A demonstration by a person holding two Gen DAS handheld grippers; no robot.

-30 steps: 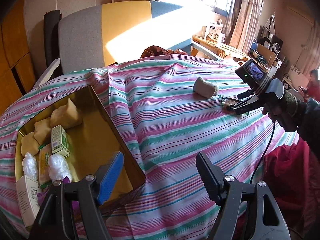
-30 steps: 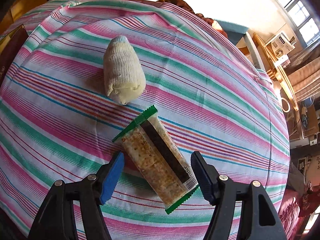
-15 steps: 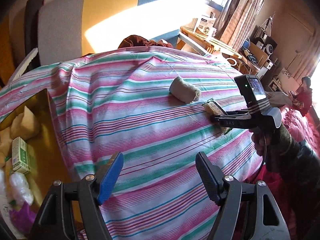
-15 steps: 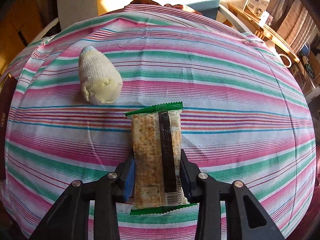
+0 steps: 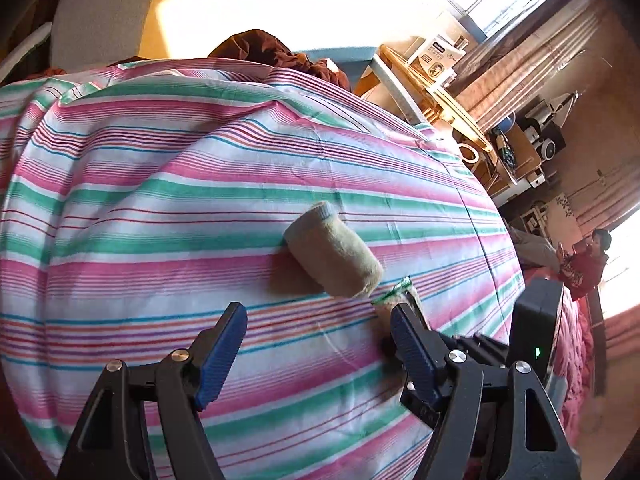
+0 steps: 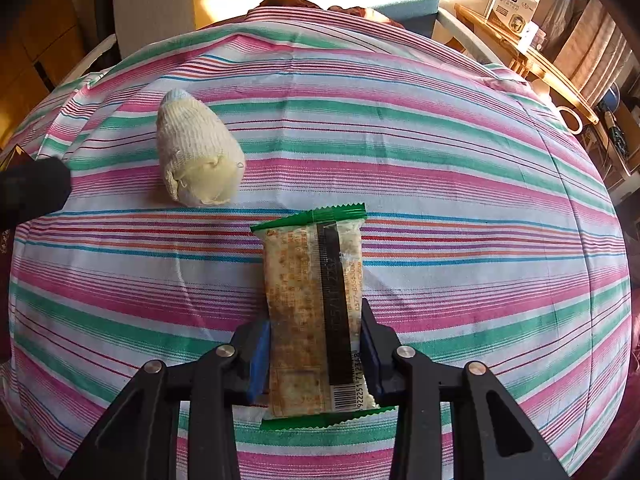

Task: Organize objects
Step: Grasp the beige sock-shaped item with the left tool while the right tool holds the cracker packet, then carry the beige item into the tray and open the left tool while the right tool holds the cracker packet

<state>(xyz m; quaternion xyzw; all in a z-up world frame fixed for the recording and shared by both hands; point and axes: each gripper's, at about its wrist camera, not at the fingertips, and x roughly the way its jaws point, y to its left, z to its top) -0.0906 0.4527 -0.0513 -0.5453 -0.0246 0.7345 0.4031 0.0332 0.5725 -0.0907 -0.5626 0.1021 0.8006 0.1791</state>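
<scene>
Right gripper (image 6: 316, 354) clamped the cracker pack (image 6: 314, 308); left gripper (image 5: 320, 344) gaped wide, empty, sock roll (image 5: 334, 258) ahead. Crackers might crush.

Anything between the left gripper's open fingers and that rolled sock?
Nothing: in the left wrist view only bare striped cloth lies between the open left gripper and the rolled sock. The snack pack sits off to the right.

The striped cloth (image 6: 460, 184) lies bare right of the snack packet (image 6: 316, 300) and toward the far edge. The rolled sock (image 6: 196, 160) sits just left of the packet's far end. The right claw (image 6: 316, 354), clamped on the packet, crowds the left claw (image 5: 320, 344).
</scene>
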